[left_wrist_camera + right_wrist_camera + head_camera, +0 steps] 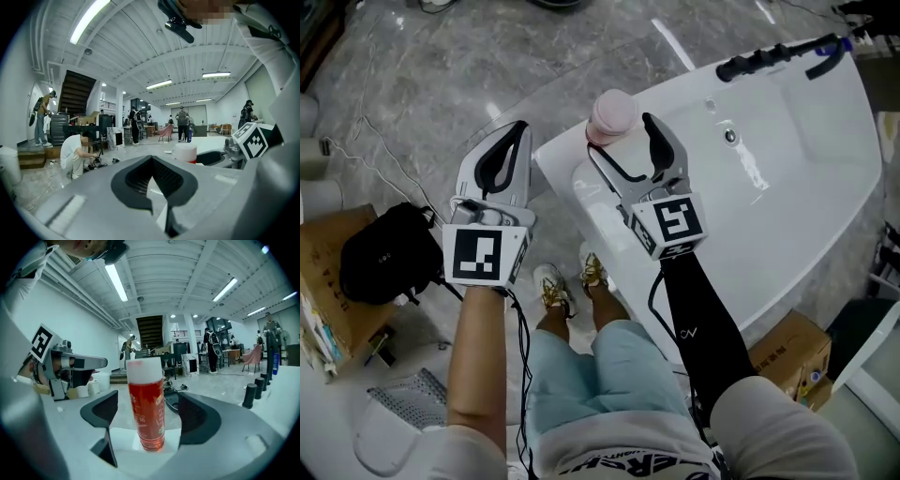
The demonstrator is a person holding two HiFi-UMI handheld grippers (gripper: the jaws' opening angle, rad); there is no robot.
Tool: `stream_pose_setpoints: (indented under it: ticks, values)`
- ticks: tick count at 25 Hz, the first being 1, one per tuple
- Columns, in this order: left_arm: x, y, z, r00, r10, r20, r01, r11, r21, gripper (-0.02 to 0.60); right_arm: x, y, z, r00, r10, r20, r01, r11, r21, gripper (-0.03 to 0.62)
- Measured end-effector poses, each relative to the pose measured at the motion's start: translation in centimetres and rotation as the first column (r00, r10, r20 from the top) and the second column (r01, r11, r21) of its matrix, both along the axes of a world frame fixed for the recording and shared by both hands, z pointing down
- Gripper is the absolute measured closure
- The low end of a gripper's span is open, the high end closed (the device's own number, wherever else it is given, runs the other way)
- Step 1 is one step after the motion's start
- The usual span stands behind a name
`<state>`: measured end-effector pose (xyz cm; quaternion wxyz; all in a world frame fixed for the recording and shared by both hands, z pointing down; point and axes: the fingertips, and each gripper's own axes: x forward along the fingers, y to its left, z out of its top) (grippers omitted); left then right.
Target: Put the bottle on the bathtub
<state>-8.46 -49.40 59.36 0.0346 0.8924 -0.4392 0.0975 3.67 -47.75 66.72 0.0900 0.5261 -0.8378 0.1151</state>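
We look down on a grey marble floor (pixel 412 84) with a white bathtub (pixel 806 141) filling the right side of the head view.

At the right gripper (pixel 147 401) we find the jaws open. The bottle (pixel 146 404) stands upright between them, and we see a gap on each side of it, so neither jaw presses on it. The bottle is clear red with a white cap. Its base rests on the white rim of the bathtub, at the corner nearest the person. From above we see only its pale cap, just ahead of the right gripper's jaws.

At the left gripper (pixel 151 158) we find the jaws closed, tip against tip, with nothing between them. It hangs over the floor just left of the bathtub corner, level with the right gripper and apart from it. Its own view catches the bottle's cap off to the right.

Farther out, a black faucet (pixel 769 58) lies along the far edge of the bathtub. A black bag (pixel 380 258) sits on the floor to the left, against a cardboard box (pixel 319 281). A thin cable (pixel 366 122) trails across the floor beyond them. In the gripper views we make out a large hall with strip lights, a dark staircase and several people standing or crouching well behind.
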Motion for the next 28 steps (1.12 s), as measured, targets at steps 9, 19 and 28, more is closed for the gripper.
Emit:
stream_pose_setpoints:
  ticks: [9, 19, 28]
  values:
    - [0.2, 1.6, -7.9, 0.999, -0.024, 0.033, 0.024, 1.000, 0.003, 0.581, 1.1, 2.3, -8.7, 1.000, 0.004, 0.002, -0.004, 1.000, 0.029, 0.163]
    - [1.4, 4.0, -17.6, 0.999, -0.029, 0.028, 0.028, 0.999, 0.018, 0.581, 3.1, 5.1, -18.2, 1.000, 0.000, -0.027, 0.001, 0.999, 0.053, 0.164]
    - [1.0, 4.9, -25.1, 0.998, -0.057, 0.024, 0.055, 0.996, 0.068, 0.581, 2.1, 6.2, -25.4, 0.995, -0.066, -0.071, 0.072, 0.994, 0.084, 0.178]
